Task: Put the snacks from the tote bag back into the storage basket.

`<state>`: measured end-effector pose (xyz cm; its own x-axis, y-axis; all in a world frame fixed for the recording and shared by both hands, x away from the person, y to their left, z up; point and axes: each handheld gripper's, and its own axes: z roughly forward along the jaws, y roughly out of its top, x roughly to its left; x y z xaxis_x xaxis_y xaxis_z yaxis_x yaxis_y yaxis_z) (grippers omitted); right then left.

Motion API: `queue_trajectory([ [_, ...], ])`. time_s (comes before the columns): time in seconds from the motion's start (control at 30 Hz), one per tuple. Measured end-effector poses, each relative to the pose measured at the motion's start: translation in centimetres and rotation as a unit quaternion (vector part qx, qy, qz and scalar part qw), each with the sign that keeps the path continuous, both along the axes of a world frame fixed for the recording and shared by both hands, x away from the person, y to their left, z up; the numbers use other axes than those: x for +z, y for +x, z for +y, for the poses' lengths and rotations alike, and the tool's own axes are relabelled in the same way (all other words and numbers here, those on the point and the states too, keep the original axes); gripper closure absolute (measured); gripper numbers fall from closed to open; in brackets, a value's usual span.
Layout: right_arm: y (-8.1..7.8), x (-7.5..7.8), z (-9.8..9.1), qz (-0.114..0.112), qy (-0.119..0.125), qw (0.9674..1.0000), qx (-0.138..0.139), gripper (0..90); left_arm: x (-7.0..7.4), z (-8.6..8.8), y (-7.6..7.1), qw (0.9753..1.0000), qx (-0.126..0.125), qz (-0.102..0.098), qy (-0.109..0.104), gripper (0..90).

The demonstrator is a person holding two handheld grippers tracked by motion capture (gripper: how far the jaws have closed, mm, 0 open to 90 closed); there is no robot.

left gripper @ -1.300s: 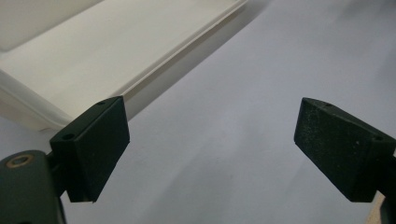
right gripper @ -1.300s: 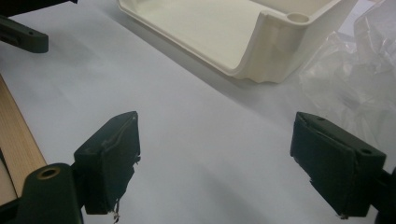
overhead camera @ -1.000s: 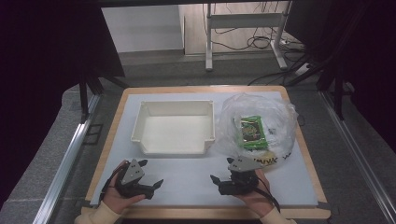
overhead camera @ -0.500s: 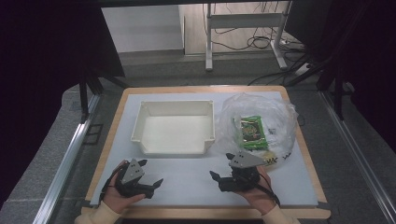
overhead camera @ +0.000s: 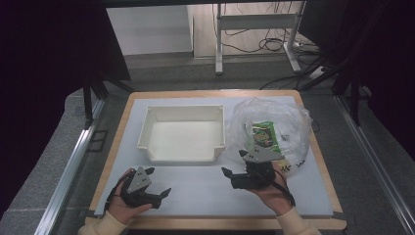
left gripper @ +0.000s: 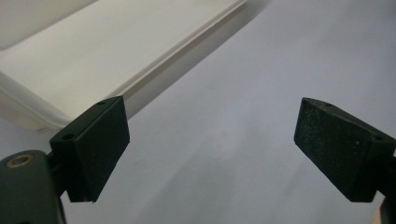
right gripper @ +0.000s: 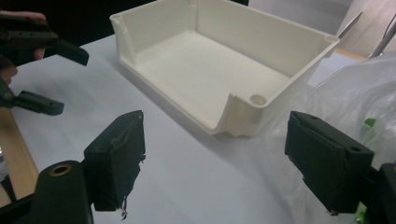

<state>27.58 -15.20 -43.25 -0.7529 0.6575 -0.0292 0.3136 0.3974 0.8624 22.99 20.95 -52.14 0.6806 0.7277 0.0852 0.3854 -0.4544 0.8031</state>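
L: my left gripper (overhead camera: pixel 157 183) held low in my left hand (overhead camera: pixel 128 203), jaws wide apart | R: my right gripper (overhead camera: pixel 230 175) raised in my right hand (overhead camera: pixel 272 188), jaws wide apart

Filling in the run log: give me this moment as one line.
left gripper: open, low over mat | right gripper: open, beside clear bag | white tray: empty | green packet: inside bag

You have one white bin (overhead camera: pixel 182 133), one clear plastic bag (overhead camera: pixel 272 132) with one green packet (overhead camera: pixel 264 135) inside, and two hand-held grippers: one left hand-held gripper (overhead camera: pixel 157 189), one right hand-held gripper (overhead camera: pixel 234 176).
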Motion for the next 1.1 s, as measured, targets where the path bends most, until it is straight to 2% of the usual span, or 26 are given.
queue_trajectory([
  [0.23, 1.1, 1.5, 0.2, -0.011, 0.01, 0.9999, 0.001, 21.1, 0.0, 0.0, 0.0, 1.0, 0.002, -0.001, 0.002, 10.2],
  [0.6, 2.3, 1.9, 0.0, -0.01, 0.008, 0.9999, -0.01, 21.3, 0.0, 0.2, 0.0, 1.0, 0.001, -0.003, 0.0, 10.2],
  [1.1, 5.4, 2.8, -2.8, -0.01, 0.026, 0.9987, -0.044, 21.8, 0.0, 0.2, 0.1, 1.0, -0.004, -0.003, 0.004, 10.2],
])
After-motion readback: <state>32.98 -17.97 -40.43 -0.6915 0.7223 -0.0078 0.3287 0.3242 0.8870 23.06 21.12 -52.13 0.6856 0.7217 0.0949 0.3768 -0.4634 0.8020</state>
